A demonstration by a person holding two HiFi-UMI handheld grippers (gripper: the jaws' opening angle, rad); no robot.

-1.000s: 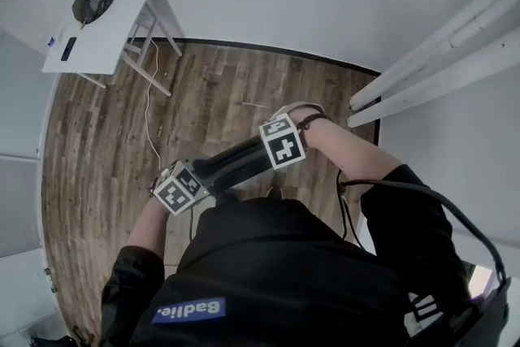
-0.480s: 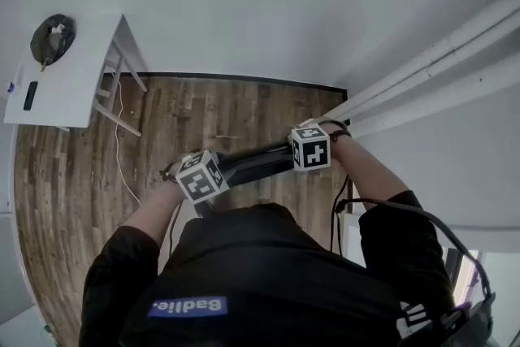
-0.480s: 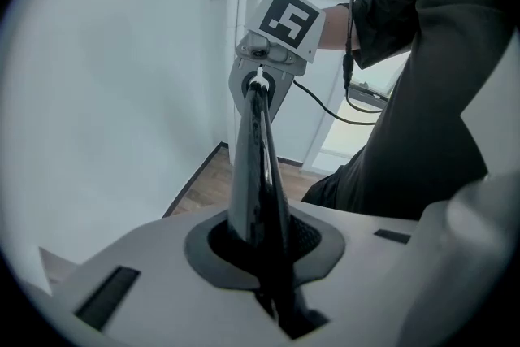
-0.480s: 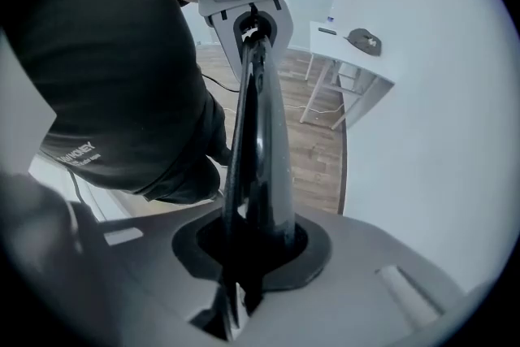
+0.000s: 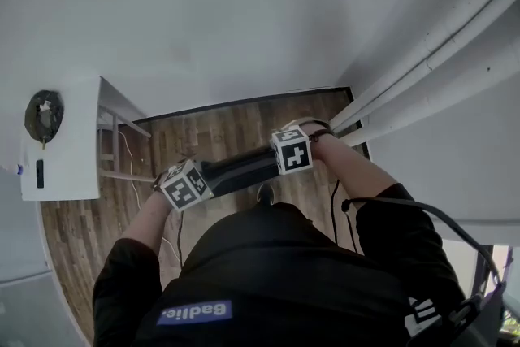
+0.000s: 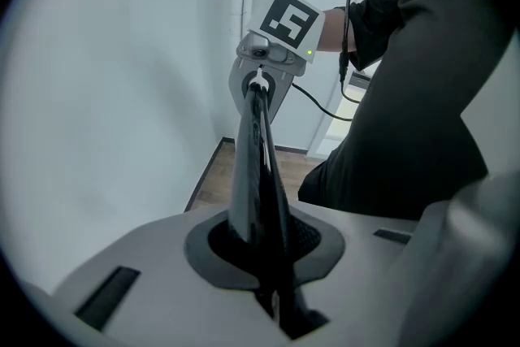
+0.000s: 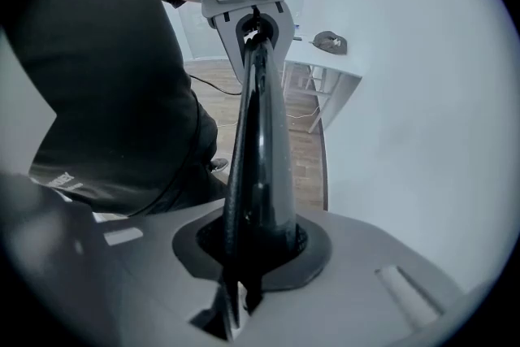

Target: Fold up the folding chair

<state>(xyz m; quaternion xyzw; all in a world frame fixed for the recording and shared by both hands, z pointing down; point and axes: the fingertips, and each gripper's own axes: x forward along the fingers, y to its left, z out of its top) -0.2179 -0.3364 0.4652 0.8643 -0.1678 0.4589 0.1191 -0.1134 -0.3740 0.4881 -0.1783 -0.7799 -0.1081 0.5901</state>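
Left gripper [image 6: 270, 252]: fingers nearly together, clamped on one end of the slim black folded folding chair [image 5: 240, 168]. The chair's edge sits right in the slot between them.
Right gripper [image 7: 248, 248]: same, with the fingers a narrow gap apart and pinching the chair's other end.
Cross-check: each gripper view shows the other gripper's marker cube at the far end of the chair, with that gripper's fingers closed around the black edge.
Chair state: folded flat. Reads as a thin black bar, edge-on in both gripper views.
Chair axis: long axis runs gripper to gripper, roughly level. In the head view it slants from lower left to upper right.
Chair place: to the right of the white bench [image 5: 69, 175] and well apart from it. It is held up off the brown wood-plank floor [image 5: 219, 126], across the front of the person's black-clad torso [image 5: 276, 272].
Ends: left-gripper end is nearer the bench. The right-gripper end is farther from it, close to the white pipes [image 5: 439, 45] on the wall.
On the bench: dark round thing [image 5: 45, 114] and a small dark flat thing [image 5: 39, 173]. Too small to identify.
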